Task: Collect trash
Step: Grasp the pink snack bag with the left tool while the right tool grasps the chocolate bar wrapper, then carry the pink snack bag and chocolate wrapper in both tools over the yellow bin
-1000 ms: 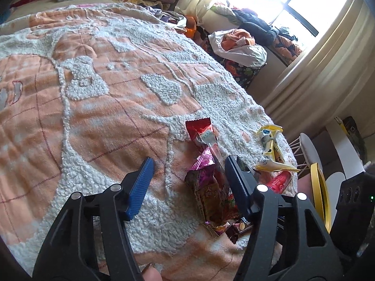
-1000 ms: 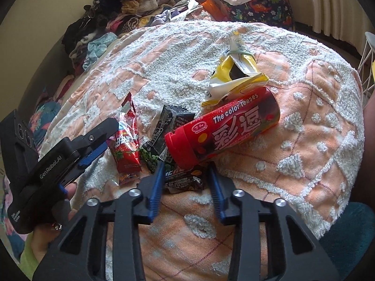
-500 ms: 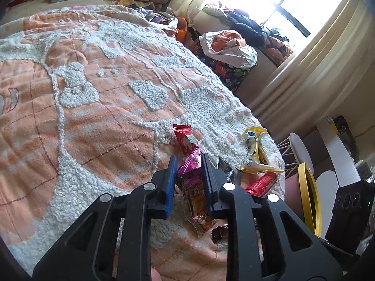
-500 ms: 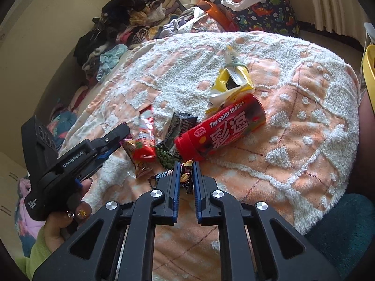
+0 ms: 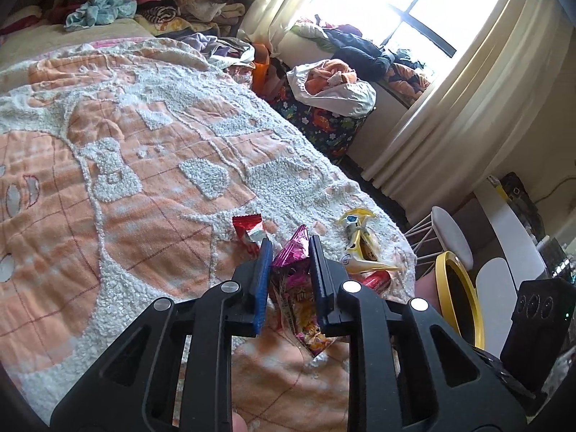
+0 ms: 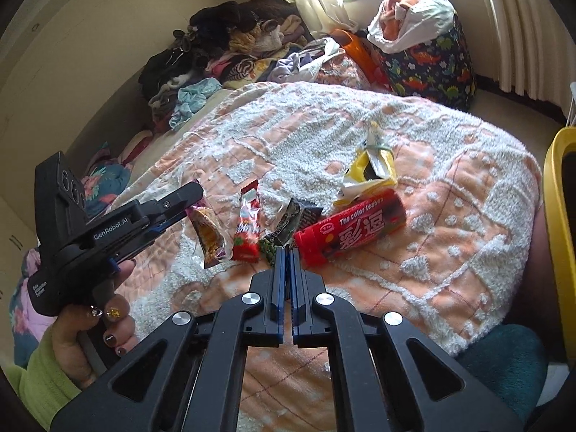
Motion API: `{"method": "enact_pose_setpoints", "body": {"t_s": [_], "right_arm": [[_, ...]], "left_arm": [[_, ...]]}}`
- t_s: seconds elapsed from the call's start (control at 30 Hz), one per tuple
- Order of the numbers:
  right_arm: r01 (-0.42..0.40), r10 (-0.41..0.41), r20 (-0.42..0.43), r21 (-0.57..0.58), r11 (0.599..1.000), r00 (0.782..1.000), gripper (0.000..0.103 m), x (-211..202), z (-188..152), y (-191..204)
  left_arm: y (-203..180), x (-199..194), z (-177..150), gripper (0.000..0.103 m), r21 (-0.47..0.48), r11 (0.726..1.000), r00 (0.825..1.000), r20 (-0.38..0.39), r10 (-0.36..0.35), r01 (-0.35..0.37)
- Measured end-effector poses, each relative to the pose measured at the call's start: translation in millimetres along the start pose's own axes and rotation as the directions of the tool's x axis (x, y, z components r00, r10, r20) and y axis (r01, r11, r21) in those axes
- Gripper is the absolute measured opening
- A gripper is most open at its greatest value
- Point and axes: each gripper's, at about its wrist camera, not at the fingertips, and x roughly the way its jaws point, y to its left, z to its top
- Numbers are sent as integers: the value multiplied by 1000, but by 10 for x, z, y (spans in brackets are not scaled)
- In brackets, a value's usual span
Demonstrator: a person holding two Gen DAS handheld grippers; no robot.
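On the left, the left tongs (image 6: 192, 198) pinch a pink snack wrapper (image 6: 208, 237) that hangs long-axis down, clear of the bed (image 6: 450, 252). To its right lie a red wrapper (image 6: 247, 230), a dark wrapper (image 6: 291, 221) and a red tube (image 6: 354, 228). The right tongs (image 6: 287, 252), pressed together on something too hidden to name, sit just near of the dark wrapper.
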Motion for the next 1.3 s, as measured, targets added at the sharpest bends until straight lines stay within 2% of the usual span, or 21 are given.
{"method": "enact_pose_setpoints", "body": {"t_s": [0.47,1.3], "right_arm": [[8,-10,74,28,1000,997,3,-321,111,-211],[75,-96,194,116,990,976,3,-809,215,-673]], "left_arm": [[-422,44,-73,15,73,996,999,-16,-51,52],[-1117,268,-261,15,186,973,990,-78,-120,133]]}}
